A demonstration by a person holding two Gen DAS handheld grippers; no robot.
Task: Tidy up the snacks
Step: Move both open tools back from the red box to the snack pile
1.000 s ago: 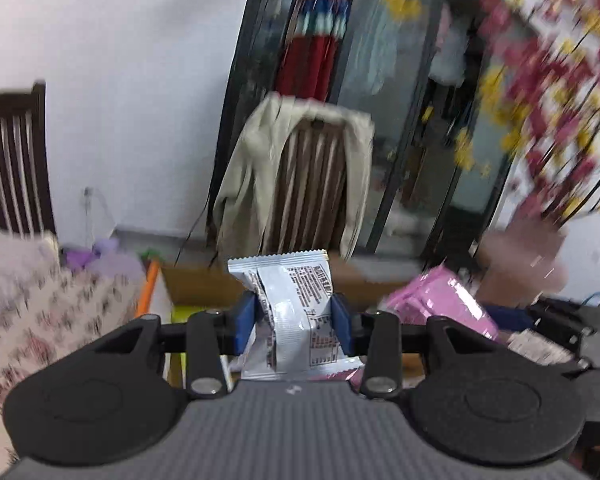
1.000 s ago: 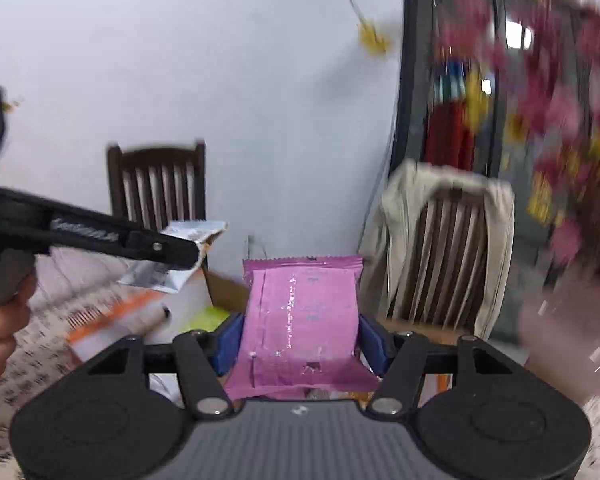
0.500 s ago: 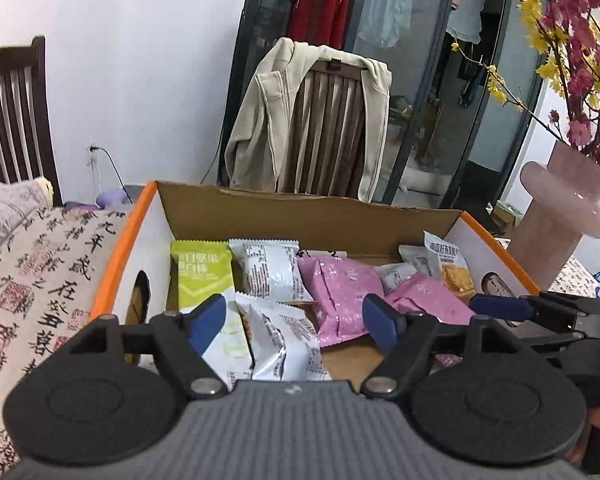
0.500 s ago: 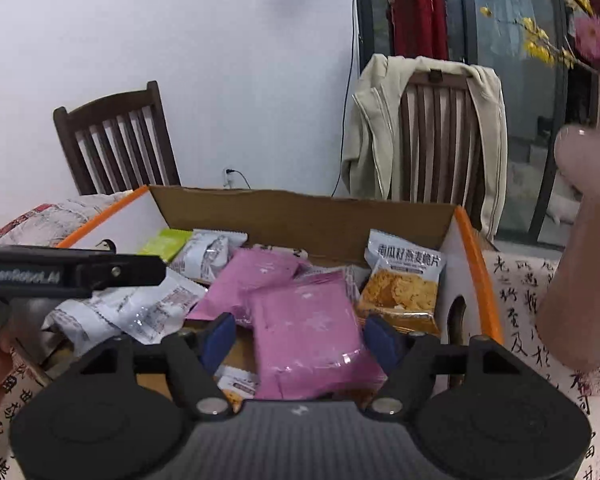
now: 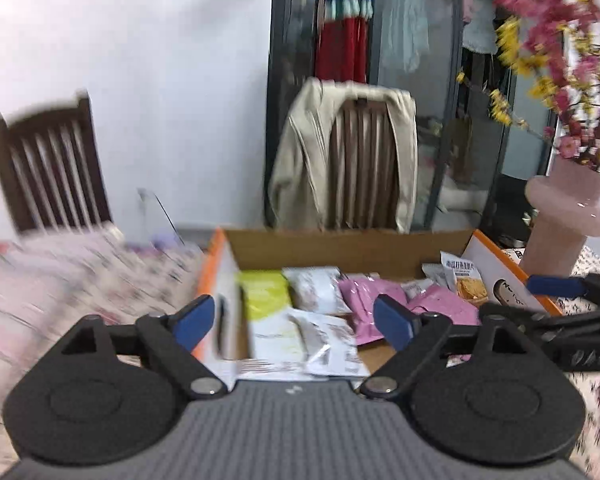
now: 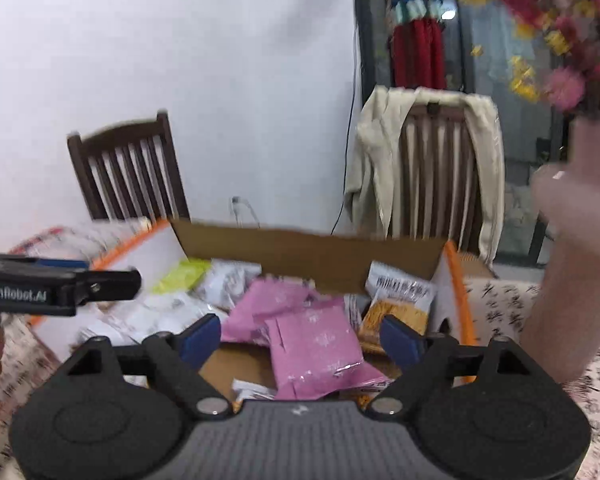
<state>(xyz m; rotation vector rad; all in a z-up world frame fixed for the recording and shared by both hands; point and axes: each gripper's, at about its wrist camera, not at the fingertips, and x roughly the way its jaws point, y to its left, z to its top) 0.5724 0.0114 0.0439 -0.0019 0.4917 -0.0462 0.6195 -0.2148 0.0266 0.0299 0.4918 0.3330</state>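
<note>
Both grippers hover at the near side of the cardboard box (image 5: 340, 246), and neither carries anything. The left gripper (image 5: 294, 318) has its blue pads spread wide, empty air between them. Beyond it, inside the box, a white snack packet (image 5: 324, 340) lies flat near the front edge, a lime-green packet (image 5: 265, 294) sits against the left wall, and another white packet (image 5: 315, 288) leans behind them. The right gripper (image 6: 300, 332) is spread wide too, nothing between its pads. Just past it a pink snack packet (image 6: 316, 350) rests tilted on the box floor, partly overlapping a second pink packet (image 6: 266, 308). An orange-and-white cracker packet (image 6: 398, 300) stands upright in the right-hand corner of the box. A pink vase (image 5: 562, 220) of blurred blossoms stands right of the box, on the patterned tablecloth (image 6: 496, 304). A chair draped with a beige jacket (image 5: 344, 160) stands behind.
</note>
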